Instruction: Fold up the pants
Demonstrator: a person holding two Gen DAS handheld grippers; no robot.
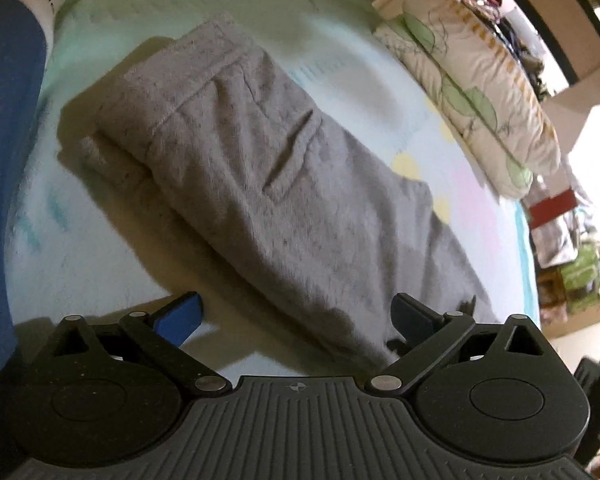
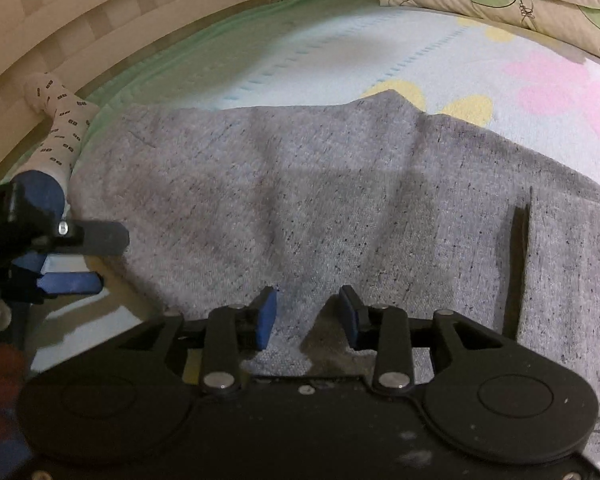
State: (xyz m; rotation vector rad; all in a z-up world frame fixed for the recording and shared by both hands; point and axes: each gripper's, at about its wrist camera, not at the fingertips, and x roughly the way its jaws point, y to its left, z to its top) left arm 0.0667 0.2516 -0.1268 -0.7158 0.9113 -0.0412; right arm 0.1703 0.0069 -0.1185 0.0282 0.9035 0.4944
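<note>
A: Where are the pants (image 1: 260,184) right now?

B: On the bed (image 1: 80,240), lying flat on the pale patterned sheet, already doubled into 1 long grey band. The waistband end points toward the bed's far side, where a person's socked foot (image 2: 62,120) rests against the edge. The pillows (image 1: 472,96) sit along another edge, apart from the cloth.

A: And the 2 grippers?

B: The left gripper (image 1: 296,316) hangs with its jaws spread wide, nothing between them, at the near edge of the band. The right gripper (image 2: 308,312) is over the grey cloth, jaws partly apart; the fabric lies under them, but the pads do not seem to pinch it.

A: So which step is this?

B: I judge it a release between folds: the lengthwise fold looks done, and both tools are free of the cloth.

A: Next move?

B: Probably a crosswise fold. That calls for each gripper to take 1 corner of an end, pinch every layer together, then lift and carry that end over toward the other, keeping the edges aligned.
</note>
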